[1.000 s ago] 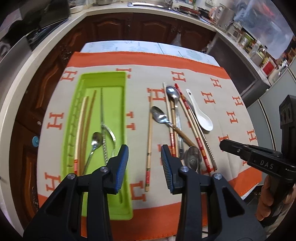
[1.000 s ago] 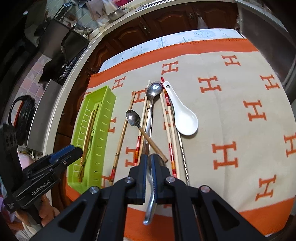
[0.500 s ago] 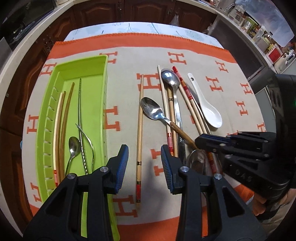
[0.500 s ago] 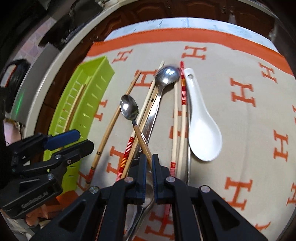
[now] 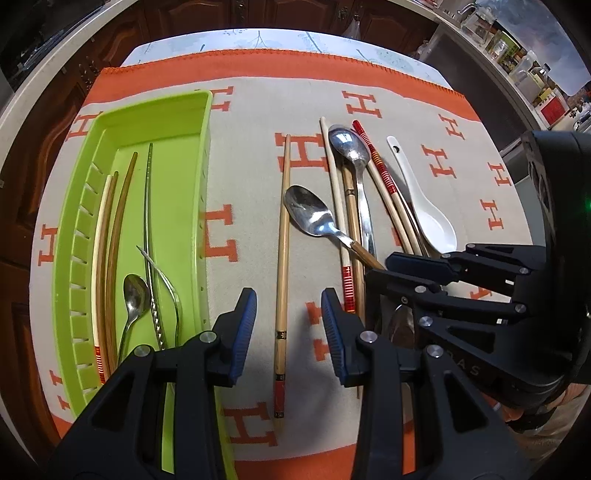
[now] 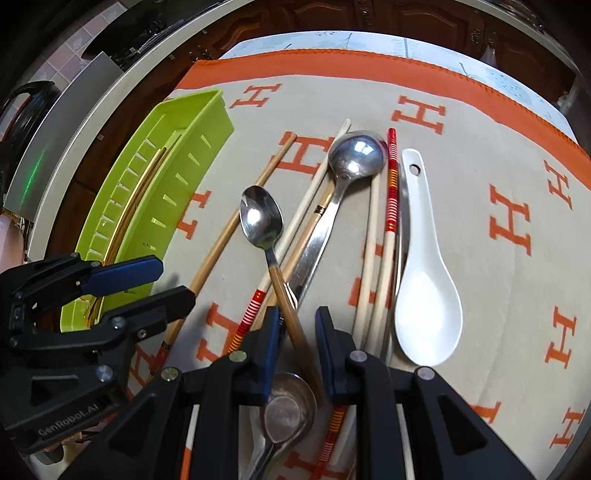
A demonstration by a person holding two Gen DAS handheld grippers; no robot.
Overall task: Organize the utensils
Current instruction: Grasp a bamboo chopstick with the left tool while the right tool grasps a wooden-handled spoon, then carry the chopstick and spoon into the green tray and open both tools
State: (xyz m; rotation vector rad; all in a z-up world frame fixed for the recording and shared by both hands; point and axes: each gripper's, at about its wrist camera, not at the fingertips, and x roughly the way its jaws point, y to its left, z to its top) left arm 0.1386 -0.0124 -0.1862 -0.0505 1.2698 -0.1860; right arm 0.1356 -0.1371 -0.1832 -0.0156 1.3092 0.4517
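A green tray [image 5: 207,147] on the left holds chopsticks and a small spoon [image 5: 135,291]. My left gripper [image 5: 288,325] is open, low over a single bamboo chopstick [image 5: 283,240] lying on the cloth. To its right lies a pile: a wooden-handled spoon [image 6: 260,218], a large metal spoon [image 6: 356,155], red-banded chopsticks [image 6: 392,177] and a white ceramic spoon [image 6: 424,306]. My right gripper [image 6: 297,339] is open, and the wooden spoon handle runs between its fingers. Another metal spoon [image 6: 288,406] lies under that gripper. The left gripper [image 6: 177,280] shows beside the tray [image 6: 207,110].
The orange-bordered cloth [image 5: 258,62] patterned with H letters covers the table, whose near edge is just below the grippers. Dark wooden cabinets [image 5: 295,14] stand behind, with jars and bottles [image 5: 524,62] on a counter at the far right. A hand [image 5: 576,398] holds the right gripper.
My right gripper was shut on a metal spoon and has opened; that spoon now lies beneath it. Both grippers have dropped closer to the cloth. The left one has shifted over the single chopstick.
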